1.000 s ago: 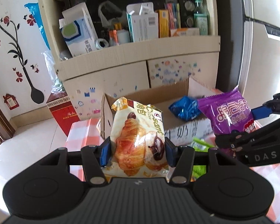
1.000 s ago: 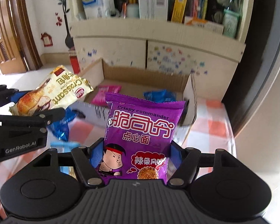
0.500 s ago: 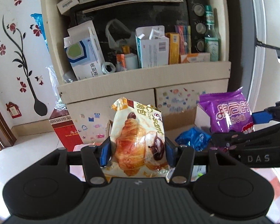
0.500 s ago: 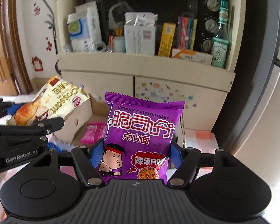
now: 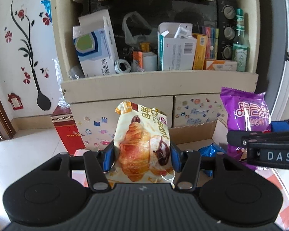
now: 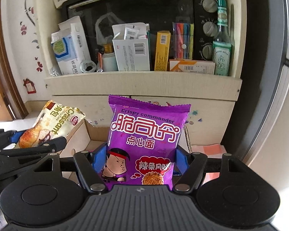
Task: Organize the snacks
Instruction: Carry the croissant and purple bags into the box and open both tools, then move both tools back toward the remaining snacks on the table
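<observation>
From the left wrist camera I see my left gripper (image 5: 142, 158) pinching a croissant packet (image 5: 142, 142) between its blue pads (image 5: 108, 158), the packet standing upright with its top above the fingertips. Beyond the tongs and slightly to their right sits an open cardboard box (image 5: 194, 134), and a blue snack wrapper (image 5: 212, 151) lies inside it just past my right-hand finger. Further right, my right gripper (image 5: 260, 134) crosses the view, clamped on a purple noodle snack bag (image 5: 244, 115). Straight ahead, well behind the box, stands a cream cabinet (image 5: 158, 84) with a black toaster oven (image 5: 154, 19) and cartons crowding its shelf. A red box (image 5: 67, 132) stands on the floor to the left of the tongs.

From the right wrist camera, my right gripper (image 6: 138, 159) pinches the purple noodle snack bag (image 6: 144, 140) upright, the blue pads (image 6: 99, 158) pressing on both its edges. The cardboard box (image 6: 94, 132) shows just beyond the fingertips, mostly hidden by the bag. To the left, my left gripper (image 6: 27, 140) holds the croissant packet (image 6: 54, 125) tilted, near the box's left flap. A green glass bottle (image 6: 222, 38) stands at the shelf's right end.
</observation>
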`<state>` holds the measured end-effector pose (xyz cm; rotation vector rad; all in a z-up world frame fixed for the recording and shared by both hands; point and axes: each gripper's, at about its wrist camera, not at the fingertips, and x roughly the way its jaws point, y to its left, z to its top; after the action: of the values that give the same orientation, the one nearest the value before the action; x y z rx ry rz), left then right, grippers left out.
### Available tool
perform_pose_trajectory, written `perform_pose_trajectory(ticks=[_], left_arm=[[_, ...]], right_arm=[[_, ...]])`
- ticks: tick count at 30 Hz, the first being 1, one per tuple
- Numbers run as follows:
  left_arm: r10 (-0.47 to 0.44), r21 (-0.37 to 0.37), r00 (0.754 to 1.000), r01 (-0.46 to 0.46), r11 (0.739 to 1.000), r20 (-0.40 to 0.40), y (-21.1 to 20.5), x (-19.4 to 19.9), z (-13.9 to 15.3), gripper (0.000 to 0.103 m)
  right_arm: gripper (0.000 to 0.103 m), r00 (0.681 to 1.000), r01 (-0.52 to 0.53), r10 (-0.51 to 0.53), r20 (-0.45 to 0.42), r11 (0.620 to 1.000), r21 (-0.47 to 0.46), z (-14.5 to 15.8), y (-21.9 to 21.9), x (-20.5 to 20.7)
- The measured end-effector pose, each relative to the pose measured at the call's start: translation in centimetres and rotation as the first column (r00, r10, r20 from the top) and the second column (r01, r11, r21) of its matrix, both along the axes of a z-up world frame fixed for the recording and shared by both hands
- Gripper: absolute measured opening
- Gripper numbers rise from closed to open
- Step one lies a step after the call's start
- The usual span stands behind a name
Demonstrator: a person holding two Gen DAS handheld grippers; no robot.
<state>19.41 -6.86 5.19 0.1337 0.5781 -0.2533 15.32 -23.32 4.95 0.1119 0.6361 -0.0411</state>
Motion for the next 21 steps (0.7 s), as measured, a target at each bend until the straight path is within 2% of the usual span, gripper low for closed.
perform_pose_trajectory(ticks=[5, 10, 11, 12, 13, 16, 21], left_arm=[[-0.002, -0.035, 0.999, 0.000, 0.999, -0.047, -0.3, 1.6, -1.0, 0.055], [-0.004, -0.064, 0.997, -0.001, 0.998, -0.074, -0.6, 3.2, -2.2, 0.058], [0.006, -0.069, 0.997, -0.011, 0.998, -0.078, -0.5, 3.4, -2.4, 0.065], [0.017, -0.074, 0.997, -0.023, 0.997, -0.082, -0.4, 3.6, -2.6, 0.073], [0.025, -0.079, 0.996, -0.032, 0.996, -0.082, -0.2, 3.6, -2.6, 0.075], [0.030, -0.094, 0.996, -0.038, 0.995, -0.084, 0.2, 3.5, -2.3, 0.079], [0.035, -0.099, 0.996, -0.043, 0.994, -0.084, 0.9, 2.6, -1.3, 0.084]], right_arm=[[0.076, 0.999, 0.031, -0.029, -0.027, 0.998, 0.063, -1.2, -0.2, 1.6], [0.077, 0.995, 0.100, -0.099, -0.011, 0.988, 0.120, -2.3, -0.8, 2.5], [0.078, 0.994, 0.110, -0.109, -0.013, 0.985, 0.130, -2.4, -0.9, 2.5], [0.083, 0.993, 0.121, -0.120, -0.019, 0.982, 0.141, -2.4, -1.1, 2.6], [0.088, 0.992, 0.129, -0.128, -0.017, 0.980, 0.150, -2.3, -1.2, 2.5], [0.089, 0.993, 0.115, -0.116, -0.007, 0.982, 0.148, -1.9, -1.3, 2.2], [0.093, 0.995, 0.097, -0.090, -0.045, 0.981, 0.168, -1.5, -1.2, 1.6]])
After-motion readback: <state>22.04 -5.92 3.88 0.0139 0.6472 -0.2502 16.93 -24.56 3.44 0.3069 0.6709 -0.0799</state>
